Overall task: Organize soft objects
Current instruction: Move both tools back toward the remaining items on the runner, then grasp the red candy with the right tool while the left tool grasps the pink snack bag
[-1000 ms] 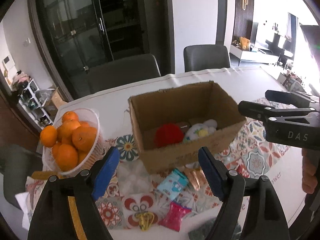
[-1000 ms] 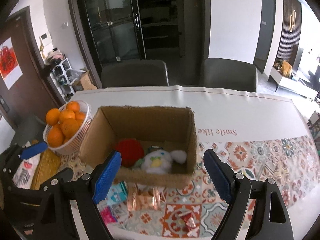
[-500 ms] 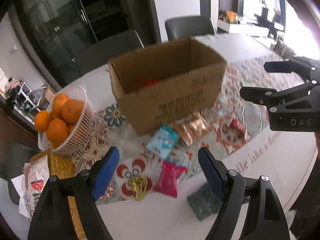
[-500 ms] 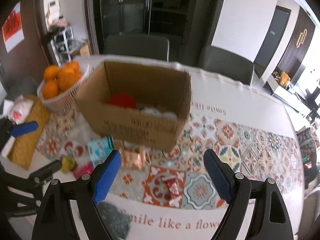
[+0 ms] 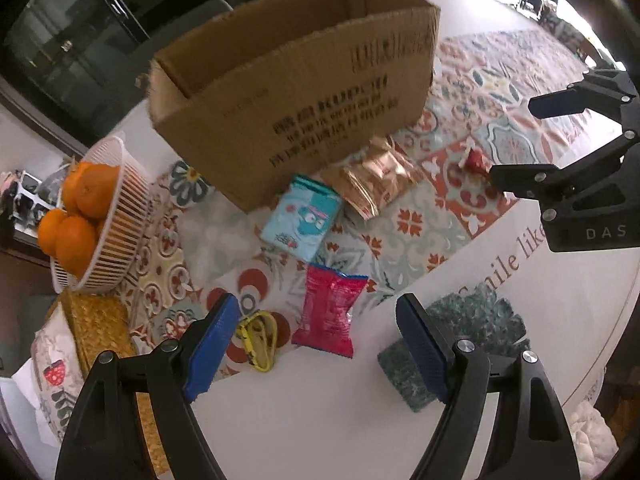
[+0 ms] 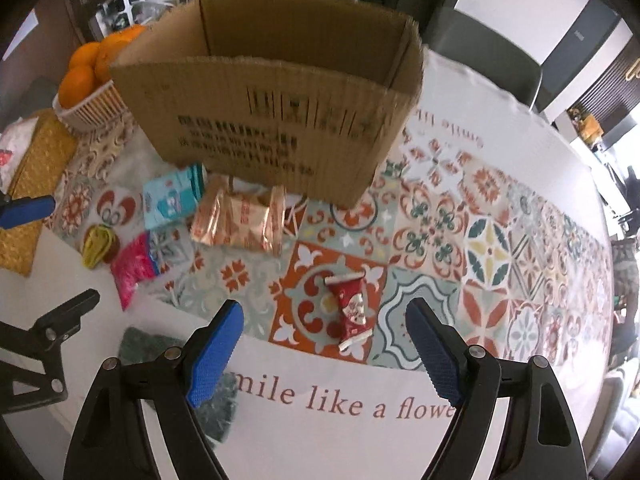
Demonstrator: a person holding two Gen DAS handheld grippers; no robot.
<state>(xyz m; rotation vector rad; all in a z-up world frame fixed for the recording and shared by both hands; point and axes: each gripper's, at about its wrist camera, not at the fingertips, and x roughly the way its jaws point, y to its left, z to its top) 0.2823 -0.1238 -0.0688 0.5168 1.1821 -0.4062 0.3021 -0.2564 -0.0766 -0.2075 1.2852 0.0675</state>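
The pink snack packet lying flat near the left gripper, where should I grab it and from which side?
Probably from above, across the pink snack packet's puffed middle, closing on its two long edges. It lies flat with crimped ends, and the open left gripper already straddles it, clear of the yellow band beside it.

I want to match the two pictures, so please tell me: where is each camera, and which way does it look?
Left wrist: on the left gripper, looking steeply down at the pink packet; the right gripper shows at right.
Right wrist: on the right gripper, looking down at the red packet; the left gripper's fingers show at left.
Shared: box, oranges.
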